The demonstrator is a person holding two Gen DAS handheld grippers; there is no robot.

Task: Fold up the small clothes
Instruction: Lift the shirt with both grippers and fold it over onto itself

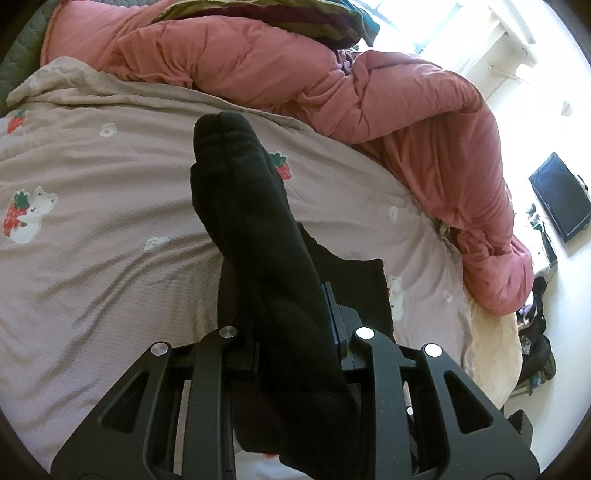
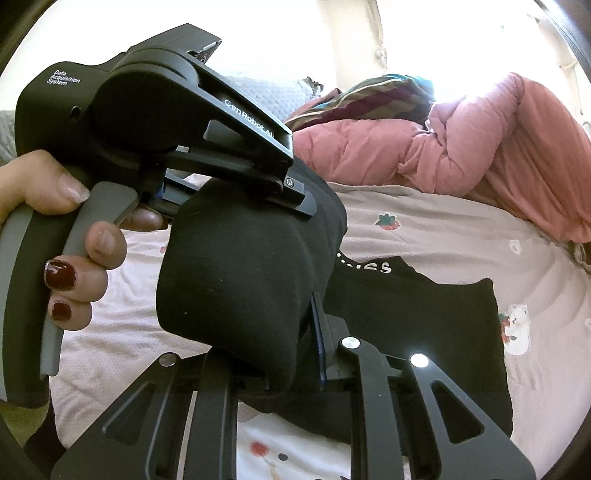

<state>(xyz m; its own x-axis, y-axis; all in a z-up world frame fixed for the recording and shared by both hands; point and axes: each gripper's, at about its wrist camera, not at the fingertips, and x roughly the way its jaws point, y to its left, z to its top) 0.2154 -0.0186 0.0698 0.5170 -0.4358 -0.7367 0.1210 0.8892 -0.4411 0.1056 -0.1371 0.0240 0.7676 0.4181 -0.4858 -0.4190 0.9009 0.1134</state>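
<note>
A black garment [image 1: 251, 206] is held up above the bed as a folded band. My left gripper [image 1: 291, 317] is shut on it, and the cloth hides most of both fingers. In the right wrist view the same black garment [image 2: 236, 273] bulges between the two tools. There my right gripper [image 2: 288, 347] is shut on its lower fold, with one blue-edged pad [image 2: 317, 332] showing. A hand [image 2: 74, 266] with red nails holds the left gripper [image 2: 295, 199], which clamps the upper fold. The rest of the garment, with white lettering [image 2: 369, 266], lies flat on the sheet.
The bed sheet [image 1: 92, 221] is beige with strawberry and bear prints. A bunched pink duvet [image 1: 332, 81] runs along the far side, with a striped cloth [image 1: 277, 18] on top. The bed's edge is at right; a dark monitor [image 1: 561, 195] and clutter [image 1: 535, 332] lie beyond it.
</note>
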